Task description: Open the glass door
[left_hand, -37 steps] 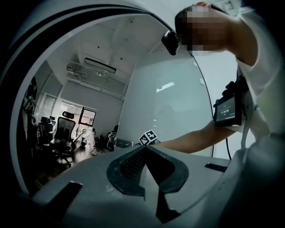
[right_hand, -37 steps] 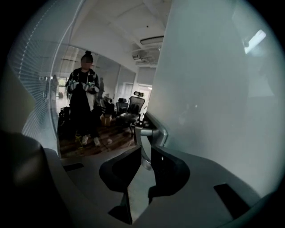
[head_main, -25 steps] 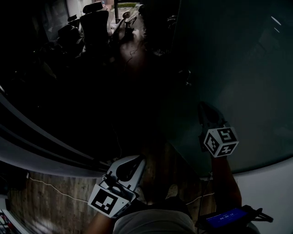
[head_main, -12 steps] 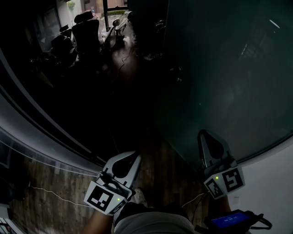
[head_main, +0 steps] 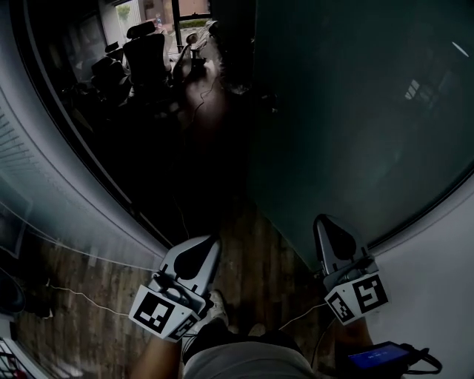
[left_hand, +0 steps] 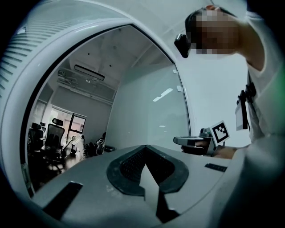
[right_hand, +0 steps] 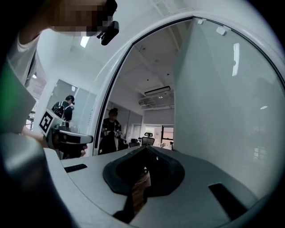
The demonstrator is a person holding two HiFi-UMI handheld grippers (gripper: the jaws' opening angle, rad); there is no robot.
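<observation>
**Wood floor (head_main: pixel 248 259) below, open doorway (head_main: pixel 215 141) ahead**

Dark planks run under my fingers. My left gripper (head_main: pixel 201 248) points forward with its jaws pressed together and nothing between them. My right gripper (head_main: pixel 326 231), beside it, is pressed together and empty too, with only floor showing through the slot behind its tips. The glass door (head_main: pixel 370 111) rises just ahead and to the right of my right fingers and stands open; whether they touch it I cannot tell. Beyond my left fingers the room is dark. Far back, office chairs (head_main: pixel 144 44) stand by a bright window (head_main: pixel 129 13).
</observation>
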